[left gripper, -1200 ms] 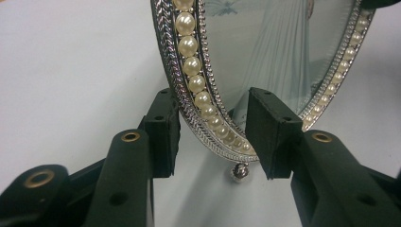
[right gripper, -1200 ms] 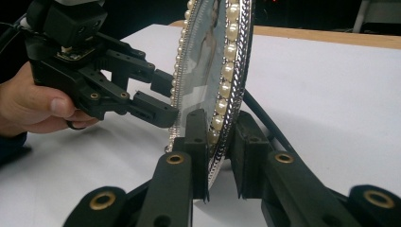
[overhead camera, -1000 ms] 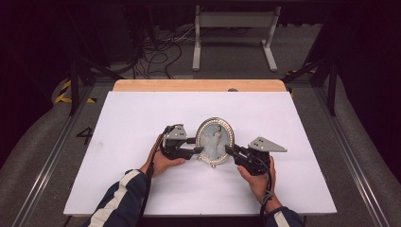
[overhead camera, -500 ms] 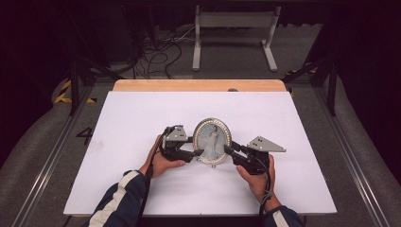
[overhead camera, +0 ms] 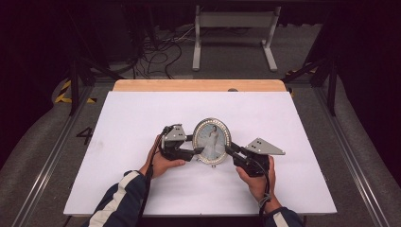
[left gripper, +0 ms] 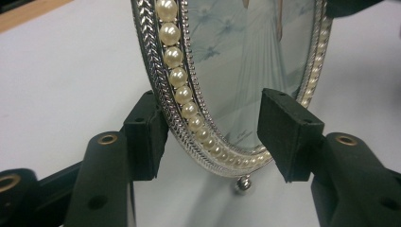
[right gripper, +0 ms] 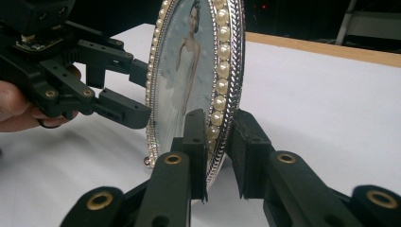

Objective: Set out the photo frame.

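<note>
We see an oval picture frame (overhead camera: 211, 140) standing upright near the middle of the white tabletop (overhead camera: 142, 118), its silver rim set with a ring of pearls around a photo of a figure in a white dress. In the left gripper view a small ball foot (left gripper: 243, 182) at the bottom of the frame rests on the tabletop.

The frame stands between our 2 grippers. The right gripper (overhead camera: 235, 152) comes at it from the frame's right edge. In the right gripper view its 2 fingers (right gripper: 196, 142) straddle the lower rim, 1 in front of the pearls and 1 behind the back, and they sit close against the rim: we take this as a clench on the frame, with the jaws having just drawn in a little.

The left gripper (overhead camera: 197, 144) reaches in from the frame's left edge. In the left gripper view its fingers (left gripper: 288, 135) stand well apart with the lower part of the frame between them. The one behind lies against the frame's back edge, while the one in front stands clear of the glass with a visible gap, so this grip is released. Its jaws have just been closing a little after opening, with the frame between them.

Each gripper is held in a hand, and the left forearm wears a dark sleeve (overhead camera: 118, 201) with white stripes.
</note>
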### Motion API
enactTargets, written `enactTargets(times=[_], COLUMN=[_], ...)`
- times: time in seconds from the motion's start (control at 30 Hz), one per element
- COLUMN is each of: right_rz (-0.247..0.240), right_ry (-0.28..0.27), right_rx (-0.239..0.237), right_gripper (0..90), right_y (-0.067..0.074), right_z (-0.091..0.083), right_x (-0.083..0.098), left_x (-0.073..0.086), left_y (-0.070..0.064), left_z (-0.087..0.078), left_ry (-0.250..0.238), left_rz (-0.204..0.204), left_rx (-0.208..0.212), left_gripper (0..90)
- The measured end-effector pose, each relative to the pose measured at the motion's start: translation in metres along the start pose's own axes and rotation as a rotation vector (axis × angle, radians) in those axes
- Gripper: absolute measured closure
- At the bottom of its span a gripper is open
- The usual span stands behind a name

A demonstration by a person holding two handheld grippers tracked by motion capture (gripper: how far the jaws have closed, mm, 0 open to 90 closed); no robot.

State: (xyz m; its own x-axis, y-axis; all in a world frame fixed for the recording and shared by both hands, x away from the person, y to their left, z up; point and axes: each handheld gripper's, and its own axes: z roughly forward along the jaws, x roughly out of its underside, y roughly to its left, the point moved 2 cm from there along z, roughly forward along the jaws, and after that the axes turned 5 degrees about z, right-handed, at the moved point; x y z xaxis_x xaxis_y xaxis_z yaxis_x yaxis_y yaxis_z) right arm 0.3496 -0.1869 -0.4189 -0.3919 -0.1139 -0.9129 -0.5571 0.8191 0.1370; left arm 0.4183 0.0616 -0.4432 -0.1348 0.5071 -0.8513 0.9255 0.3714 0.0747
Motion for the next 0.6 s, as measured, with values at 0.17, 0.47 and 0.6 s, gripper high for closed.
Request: enactTargets(times=[0.17,0.47,0.6], right_rz=[0.02,0.02,0.017], right_ry=[0.006,0.005,0.005], right_rx=[0.004,-0.005,-0.008], right_gripper=[77.0,76.4,76.4], right_y=[-0.0033,-0.0031,-0.0034], right_z=[0.0021,0.006,0.0079], right_x=[0.0005,-0.0015,-0.0033], left_x=[-0.0001,0.0038,0.0052], left_y=[-0.0021,-0.0028,-0.0054], left_z=[-0.0042,-0.0084,-0.0096], left_ry=[0.005,0.027,0.039], left_rz=[0.005,0.009,0.008], left_rx=[-0.002,-0.025,-0.032], left_gripper=[48.2,54.9,55.0])
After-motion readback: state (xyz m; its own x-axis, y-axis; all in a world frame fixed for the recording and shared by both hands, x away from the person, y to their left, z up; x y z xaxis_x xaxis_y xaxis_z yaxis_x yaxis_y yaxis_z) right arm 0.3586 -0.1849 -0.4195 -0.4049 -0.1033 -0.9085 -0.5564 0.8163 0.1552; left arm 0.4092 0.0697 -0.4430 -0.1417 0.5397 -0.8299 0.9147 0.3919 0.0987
